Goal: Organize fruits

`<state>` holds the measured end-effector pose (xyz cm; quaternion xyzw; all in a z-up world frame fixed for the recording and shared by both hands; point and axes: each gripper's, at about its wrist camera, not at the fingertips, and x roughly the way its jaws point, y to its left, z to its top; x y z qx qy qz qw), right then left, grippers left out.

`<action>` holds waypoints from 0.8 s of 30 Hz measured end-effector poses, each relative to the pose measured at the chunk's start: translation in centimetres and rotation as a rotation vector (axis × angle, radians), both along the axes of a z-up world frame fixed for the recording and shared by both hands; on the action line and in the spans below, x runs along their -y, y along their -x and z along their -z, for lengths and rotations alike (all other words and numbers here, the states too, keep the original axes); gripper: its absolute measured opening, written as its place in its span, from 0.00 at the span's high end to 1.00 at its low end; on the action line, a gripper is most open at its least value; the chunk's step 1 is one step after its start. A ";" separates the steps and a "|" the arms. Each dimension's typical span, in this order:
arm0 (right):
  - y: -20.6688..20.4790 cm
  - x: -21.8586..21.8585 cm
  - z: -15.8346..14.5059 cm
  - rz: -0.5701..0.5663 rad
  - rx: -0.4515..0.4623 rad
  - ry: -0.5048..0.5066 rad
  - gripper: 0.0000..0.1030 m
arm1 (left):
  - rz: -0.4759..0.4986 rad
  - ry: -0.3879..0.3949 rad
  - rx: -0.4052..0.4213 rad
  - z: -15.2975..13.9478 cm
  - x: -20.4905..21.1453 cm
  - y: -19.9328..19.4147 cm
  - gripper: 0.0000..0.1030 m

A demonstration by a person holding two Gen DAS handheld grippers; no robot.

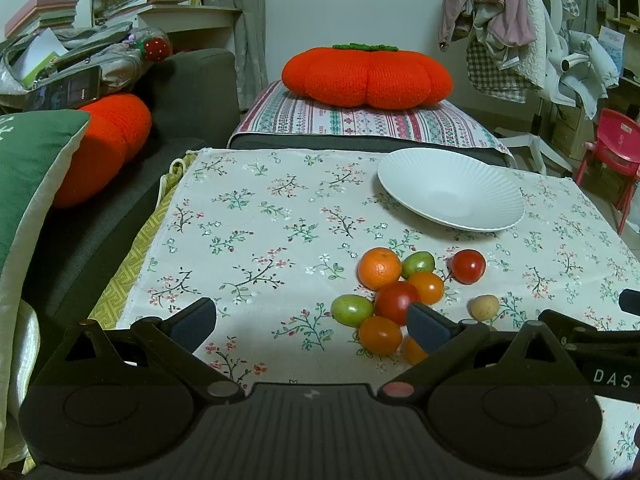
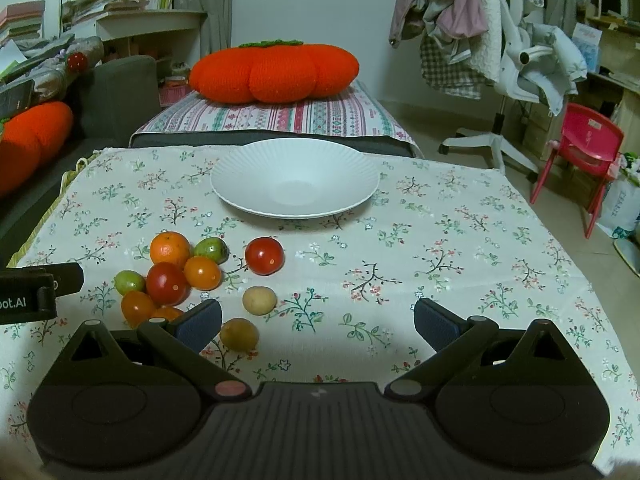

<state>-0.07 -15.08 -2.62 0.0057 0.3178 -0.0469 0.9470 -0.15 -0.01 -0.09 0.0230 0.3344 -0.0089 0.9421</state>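
Note:
A cluster of small fruits lies on the floral cloth: an orange mandarin (image 1: 379, 268) (image 2: 169, 249), red tomatoes (image 1: 397, 302) (image 2: 166, 283), green ones (image 1: 352, 310) (image 2: 129, 281) and orange ones (image 1: 380, 335) (image 2: 202, 273). A lone red tomato (image 1: 468, 266) (image 2: 264, 256) lies apart to the right. Two pale yellow fruits (image 2: 259, 300) (image 2: 239, 334) lie nearer. A white ribbed plate (image 1: 451, 189) (image 2: 295, 176) stands empty behind them. My left gripper (image 1: 316, 322) is open, its right finger over the cluster's near edge. My right gripper (image 2: 318, 322) is open and empty, right of the cluster.
The cloth-covered table (image 2: 440, 264) drops off at its right edge toward the floor. A red pumpkin cushion (image 2: 274, 70) lies on a striped bench behind. A dark sofa with cushions (image 1: 104, 148) is at the left. A pink chair (image 2: 580, 148) stands at the right.

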 end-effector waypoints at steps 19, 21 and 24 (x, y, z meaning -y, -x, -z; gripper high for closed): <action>-2.1 3.6 0.3 0.010 -0.076 -0.188 0.09 | 0.077 0.031 -0.076 1.5 -0.1 -1.2 0.06; -2.5 3.6 0.5 -0.005 -0.101 -0.217 0.13 | 0.117 0.011 -0.106 1.9 0.5 -1.3 0.06; -2.7 3.1 0.8 -0.055 -0.117 -0.232 0.22 | 0.151 -0.054 -0.093 2.7 1.2 -1.5 0.10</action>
